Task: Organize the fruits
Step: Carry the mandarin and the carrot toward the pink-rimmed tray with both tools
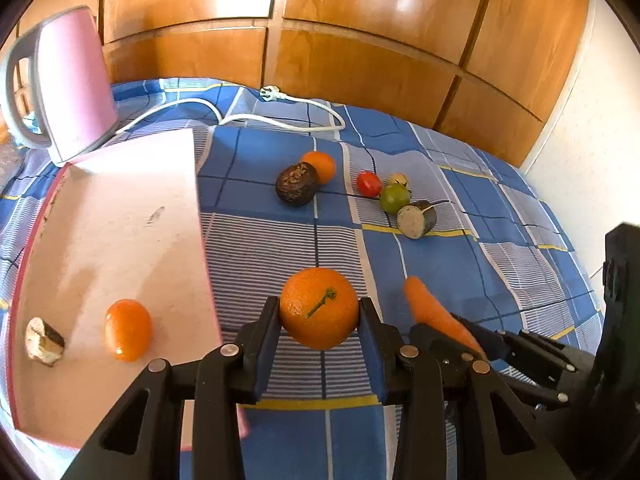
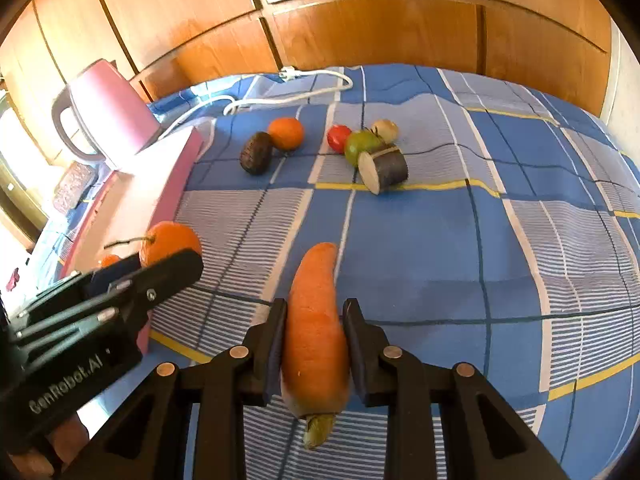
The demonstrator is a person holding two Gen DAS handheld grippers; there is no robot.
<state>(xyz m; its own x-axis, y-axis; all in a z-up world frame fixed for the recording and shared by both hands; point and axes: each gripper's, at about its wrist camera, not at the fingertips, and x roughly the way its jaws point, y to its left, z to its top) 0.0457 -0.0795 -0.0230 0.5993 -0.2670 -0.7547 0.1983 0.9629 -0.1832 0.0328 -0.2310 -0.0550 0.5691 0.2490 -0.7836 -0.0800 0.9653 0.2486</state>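
Presently an orange (image 1: 319, 307) with a short green stem is held between the pads of the left gripper (image 1: 320, 322), above the checked blue cloth (image 1: 420, 256) and just beside the edge of the pink tray (image 1: 120, 216). A carrot (image 2: 316, 332) is clamped lengthwise in the right gripper (image 2: 315, 344), its tip pointed away from the camera and its green stub hanging below the jaws. Both pairs of tongs are thus narrowed on produce, neither standing wide.

On the tray a smaller orange (image 1: 128, 335) and a pale cut piece (image 1: 44, 345) are already laid. Left on the cloth, well apart from the tray, are a dark wrinkled fruit (image 1: 297, 184) touching another orange (image 1: 322, 165), and a cluster of a red tomato (image 1: 369, 183), a green fruit (image 1: 395, 197), a pale small one (image 1: 398, 179) and a cut aubergine piece (image 1: 416, 220).

Several risks can be judged. The held orange is round and gripped near its widest girth only, so it may be squeezed out if the pads are tilted. If released too high or near the tray's edge, it may roll off, or be knocked against the smaller orange and send it rolling. The two grippers are held near each other, so the carrot could be struck in passing. The carrot, gripped around its thick end, may pivot under its own weight. A pink kettle (image 1: 72, 80) and its white cord (image 1: 280, 118) could be snagged by a wide sweep.
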